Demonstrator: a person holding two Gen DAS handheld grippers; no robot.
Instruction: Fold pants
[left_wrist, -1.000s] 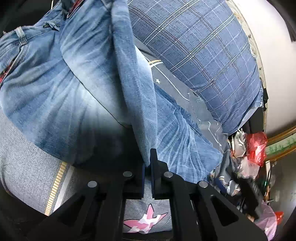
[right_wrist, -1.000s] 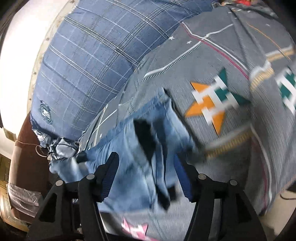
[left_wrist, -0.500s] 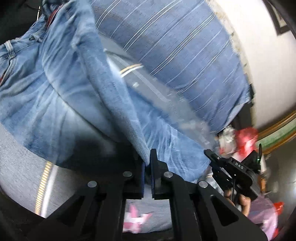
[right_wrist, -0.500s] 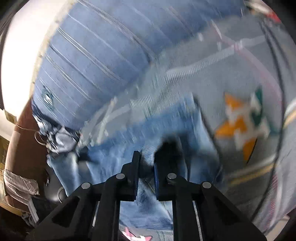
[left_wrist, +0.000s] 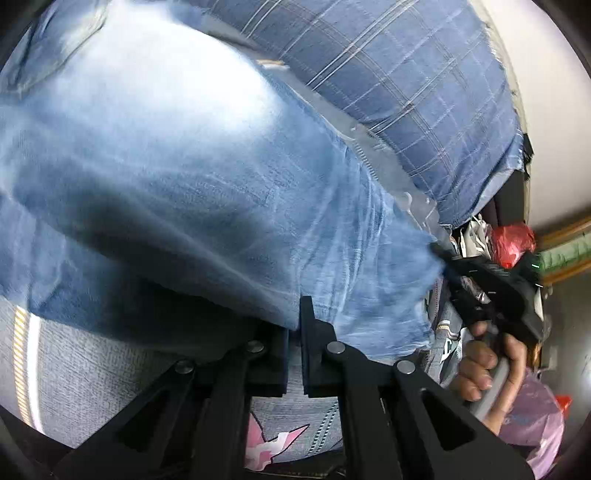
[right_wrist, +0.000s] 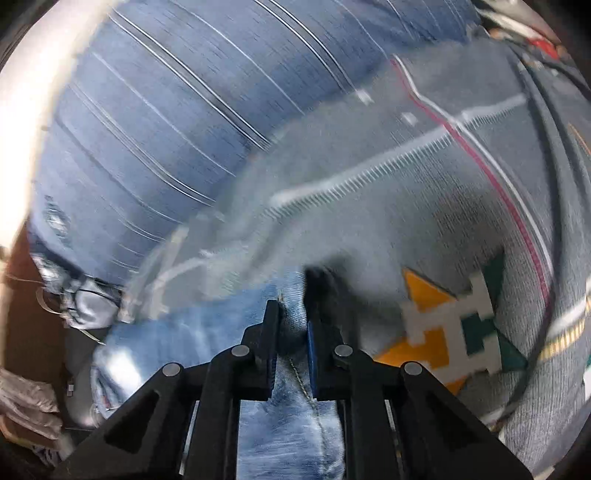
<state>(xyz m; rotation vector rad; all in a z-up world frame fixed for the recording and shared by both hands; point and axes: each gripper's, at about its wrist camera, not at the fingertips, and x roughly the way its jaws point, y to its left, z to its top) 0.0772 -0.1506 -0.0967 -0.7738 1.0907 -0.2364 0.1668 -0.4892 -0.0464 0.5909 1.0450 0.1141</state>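
Light blue jeans fill the left wrist view, lifted above a grey patterned bedspread. My left gripper is shut on a fold of the jeans' lower edge. My right gripper is shut on a seamed hem of the jeans, just above the bedspread. The right gripper also shows in the left wrist view, pinching the jeans' right corner, with the person's hand below it.
A large blue plaid pillow lies at the back against a white wall; it also shows in the right wrist view. Bags and clutter, one red, sit beside the bed. An orange and green motif marks the bedspread.
My right gripper has gone from open over the jeans to shut on their hem. Both grippers have lifted the denim, which now spreads across the left wrist view.
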